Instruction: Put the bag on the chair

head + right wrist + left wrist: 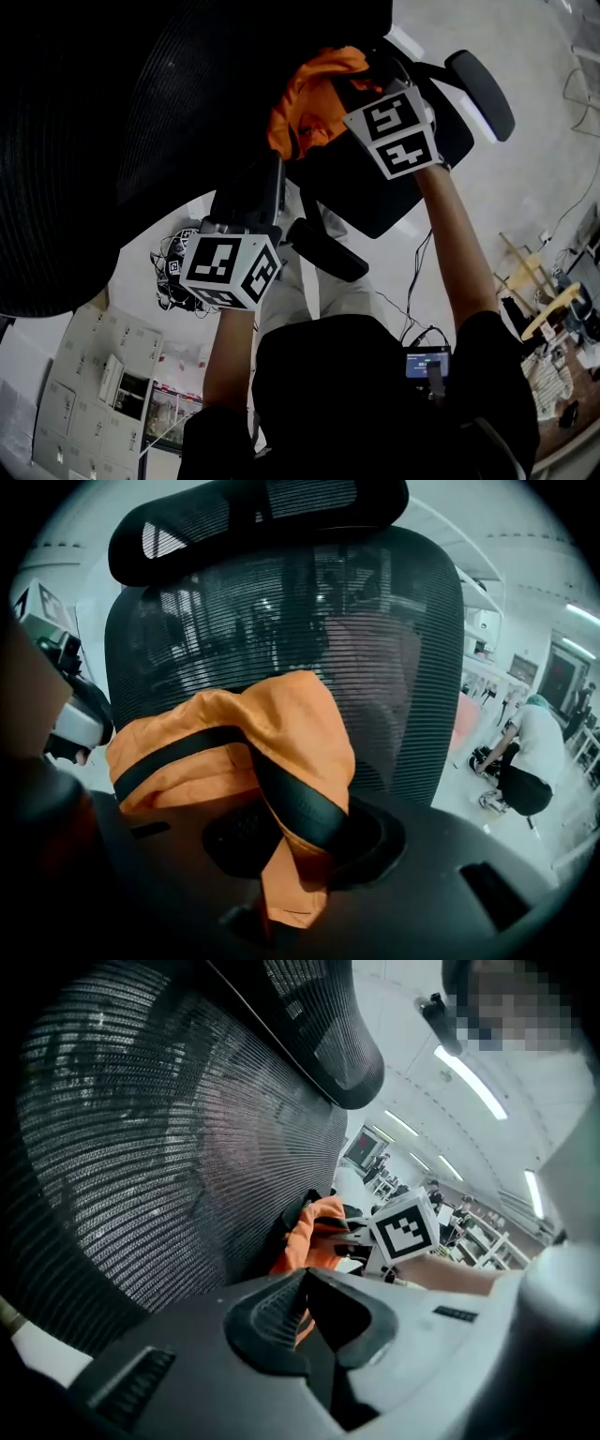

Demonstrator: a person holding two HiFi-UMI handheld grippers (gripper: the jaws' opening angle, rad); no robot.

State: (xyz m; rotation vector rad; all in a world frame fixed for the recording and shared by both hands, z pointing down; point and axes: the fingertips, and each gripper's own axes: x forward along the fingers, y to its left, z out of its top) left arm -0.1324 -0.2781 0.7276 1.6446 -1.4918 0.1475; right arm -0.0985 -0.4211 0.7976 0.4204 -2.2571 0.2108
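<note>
While both tools point at the black mesh-backed office chair, my left gripper sits at the left of the head view, below the backrest, with its marker cube facing the camera. In the left gripper view its jaws are drawn almost together, and a sliver of orange cloth shows in the narrow gap between them, so this gripper is pinching the edge of the orange fabric bag.

The orange fabric bag hangs bunched against the front of the mesh backrest, below the headrest. I cannot tell whether its base rests on the seat.

To the right, my right gripper reaches the bag from the seat side. Its jaws stand partly apart. A black strap and a fold of orange cloth run down between them, lying loose and not clamped.

Far right, in the right gripper view, a person in a white top crouches on the floor.
</note>
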